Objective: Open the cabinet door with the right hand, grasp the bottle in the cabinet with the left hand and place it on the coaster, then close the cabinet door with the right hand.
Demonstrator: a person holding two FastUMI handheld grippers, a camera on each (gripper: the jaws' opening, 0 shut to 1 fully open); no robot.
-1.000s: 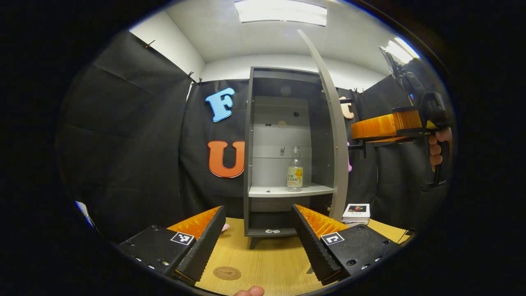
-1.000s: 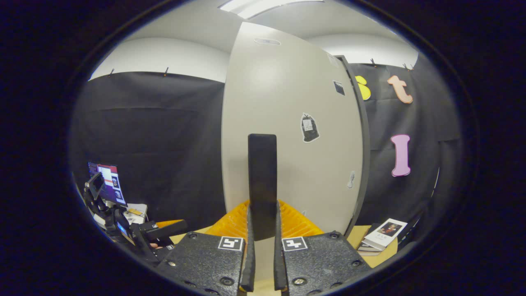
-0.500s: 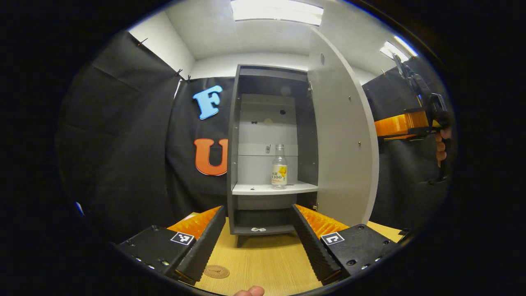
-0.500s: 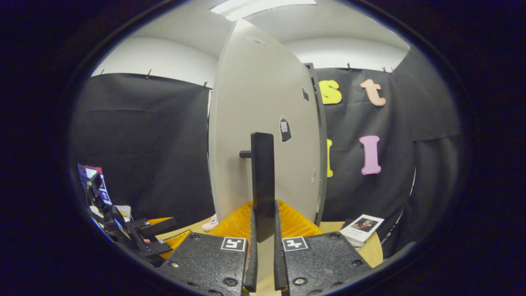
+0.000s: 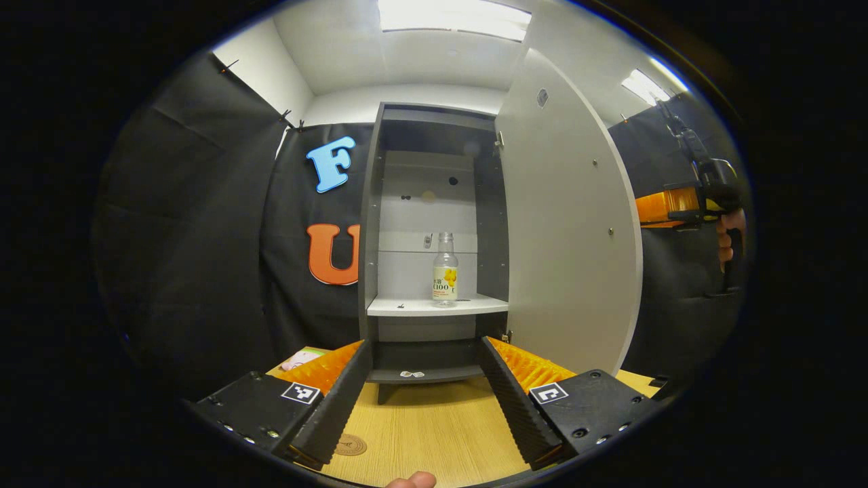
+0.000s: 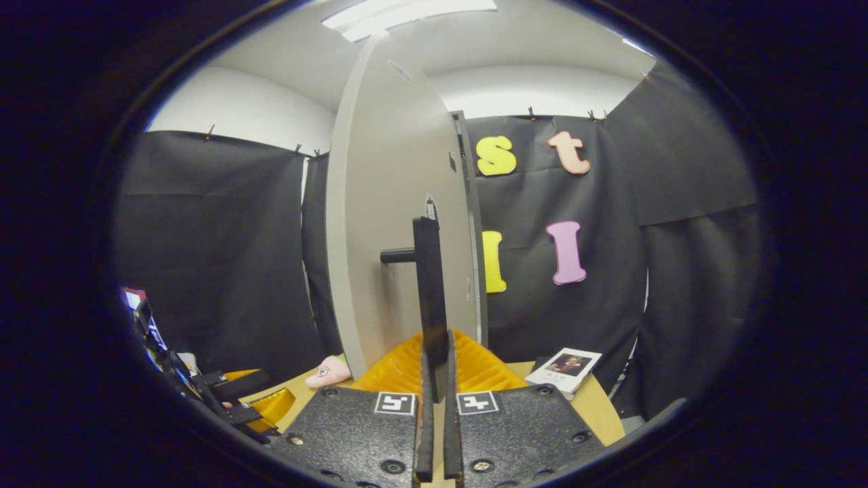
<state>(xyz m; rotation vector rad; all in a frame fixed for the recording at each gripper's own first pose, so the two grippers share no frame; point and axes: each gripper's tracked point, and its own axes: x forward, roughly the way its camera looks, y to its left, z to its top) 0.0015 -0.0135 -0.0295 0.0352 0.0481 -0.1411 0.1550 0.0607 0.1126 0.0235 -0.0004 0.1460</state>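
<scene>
So, step in hand: opening the door, and it looks almost done.
Door: the cabinet door (image 5: 569, 224) stands wide open at the right of the left gripper view.
Right gripper: the right gripper (image 6: 434, 434) is pinching the dark door handle (image 6: 428, 298) in the middle of the right gripper view, with both fingers pressed on it.
Left gripper: the left gripper (image 5: 424, 400) is spread wide at the bottom of the left gripper view and holds nothing.
Bottle: the bottle (image 5: 445, 270) stands upright on the cabinet shelf (image 5: 407, 306), in the middle of the frame, well apart from the fingers.
Coaster: the round coaster (image 5: 350, 444) lies on the wooden table (image 5: 434, 434), low and left of middle.
Next move: I think the left gripper must go forward into the cabinet, put its fingers on both sides of the bottle, and squeeze.
</scene>
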